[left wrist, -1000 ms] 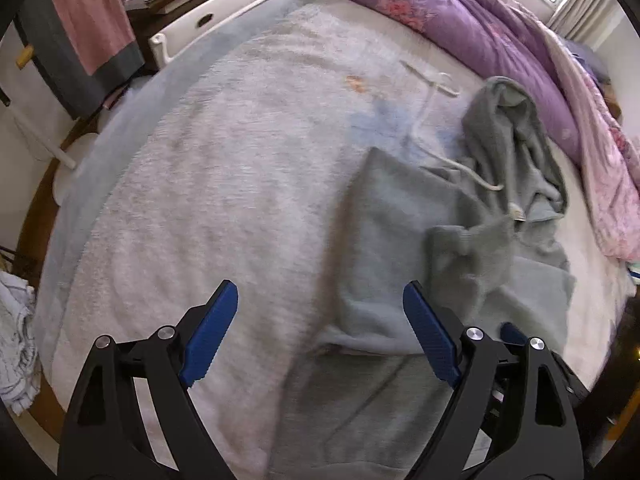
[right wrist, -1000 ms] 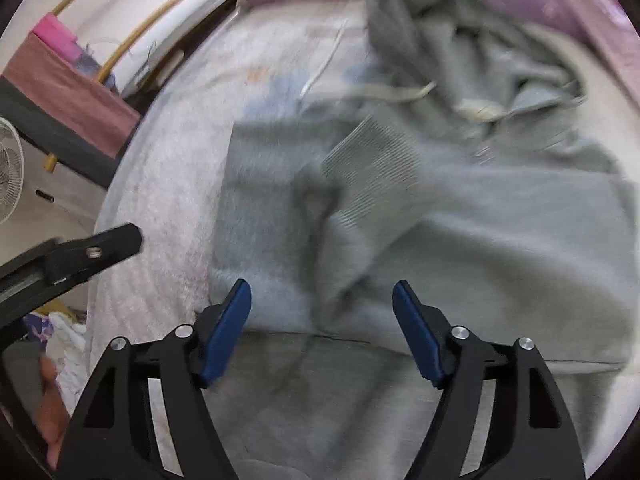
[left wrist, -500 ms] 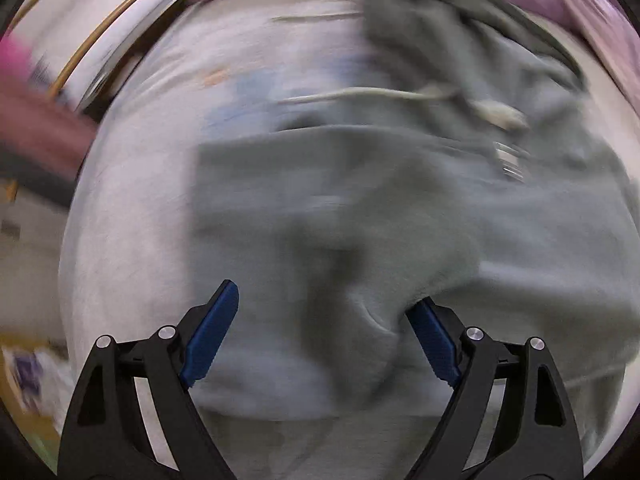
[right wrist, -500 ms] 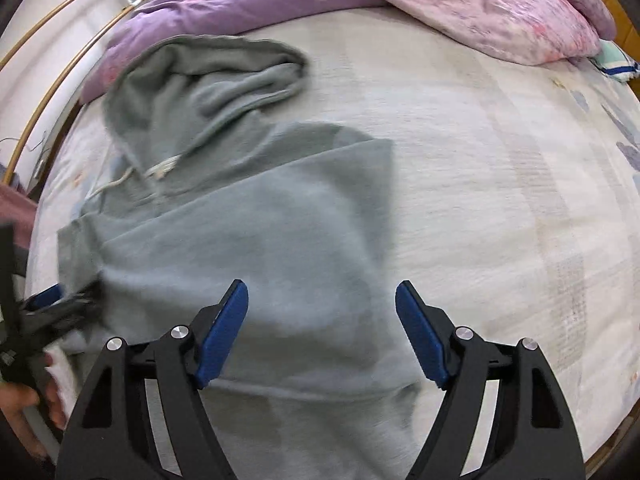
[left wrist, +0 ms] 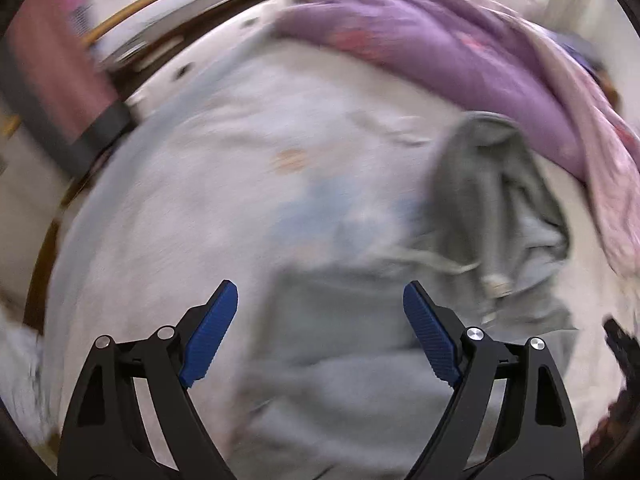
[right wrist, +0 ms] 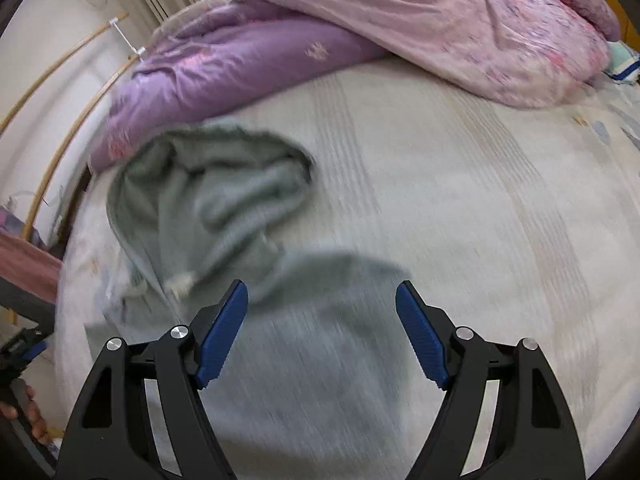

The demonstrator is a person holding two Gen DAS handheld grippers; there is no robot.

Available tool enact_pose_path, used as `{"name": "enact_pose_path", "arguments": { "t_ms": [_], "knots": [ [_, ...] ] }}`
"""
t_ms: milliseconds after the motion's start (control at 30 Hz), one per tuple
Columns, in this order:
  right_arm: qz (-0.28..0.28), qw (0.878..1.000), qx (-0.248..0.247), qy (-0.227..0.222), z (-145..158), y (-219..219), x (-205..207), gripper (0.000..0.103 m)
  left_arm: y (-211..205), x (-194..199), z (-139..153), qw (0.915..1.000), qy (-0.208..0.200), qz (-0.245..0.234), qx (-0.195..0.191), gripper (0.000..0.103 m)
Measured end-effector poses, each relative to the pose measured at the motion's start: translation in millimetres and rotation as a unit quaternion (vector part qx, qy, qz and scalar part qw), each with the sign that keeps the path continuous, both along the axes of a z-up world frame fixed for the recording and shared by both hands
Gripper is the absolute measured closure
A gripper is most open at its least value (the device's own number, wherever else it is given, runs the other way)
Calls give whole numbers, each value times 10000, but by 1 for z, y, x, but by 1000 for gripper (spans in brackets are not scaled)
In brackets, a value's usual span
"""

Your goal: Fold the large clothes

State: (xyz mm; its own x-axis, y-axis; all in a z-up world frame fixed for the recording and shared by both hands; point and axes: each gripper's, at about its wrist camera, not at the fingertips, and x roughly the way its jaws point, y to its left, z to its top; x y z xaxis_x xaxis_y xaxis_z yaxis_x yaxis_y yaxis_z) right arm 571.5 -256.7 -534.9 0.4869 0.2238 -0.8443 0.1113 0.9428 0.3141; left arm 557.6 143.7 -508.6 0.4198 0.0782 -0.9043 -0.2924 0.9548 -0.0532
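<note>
A grey hoodie lies partly folded on the bed, its hood toward the purple quilt and a white drawstring across it. It also shows in the right wrist view, hood at the upper left. My left gripper is open and empty above the hoodie's body near its left edge. My right gripper is open and empty above the hoodie's right part. Both views are blurred by motion.
A purple and pink quilt is bunched along the far side of the bed. The pale bed sheet spreads to the right. A pink and grey cloth hangs at the left beyond the bed edge. A curved wooden rail runs beside the bed.
Both grippers have pulled back from the hoodie and stay open. The left view has swung from close over the garment to a wider look at the bed. The hoodie's body now lies flatter.
</note>
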Motion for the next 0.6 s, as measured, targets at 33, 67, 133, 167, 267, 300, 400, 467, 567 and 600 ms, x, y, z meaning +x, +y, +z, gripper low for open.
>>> {"name": "enact_pose_path", "arguments": {
  "t_ms": [33,67,133,167,267,300,400,467,567,600],
  "knots": [
    [-7,10000,78,-5,0,0,9,30,-10,15,-1,9997,-74,-203,-71,17],
    [-26,9999,132,9,-2,0,19,30,-19,32,-5,9993,-38,-362,-84,17],
    [-25,9999,110,48,-7,-2,43,30,-36,65,-8,9982,-8,-599,89,16],
    [-4,9999,91,80,-11,-3,52,30,-42,74,-11,9976,-35,-669,148,16],
    [31,9997,-49,228,-30,-5,85,30,-50,102,-37,9962,66,-748,431,16],
    [-38,9993,-132,349,-40,-7,96,30,-50,107,-53,9959,244,-776,386,16],
    [-123,9984,-72,549,-64,-12,114,30,-33,111,-71,9974,353,-559,270,16],
    [-27,9979,-90,637,-78,-10,125,30,-24,117,-64,9987,153,-452,170,16],
    [191,9980,-209,564,-88,-4,135,42,-25,147,-57,9976,-42,-552,423,16],
    [289,9980,-189,537,-89,-2,137,61,-26,152,-57,9970,-91,-587,503,20]
  ]
}}
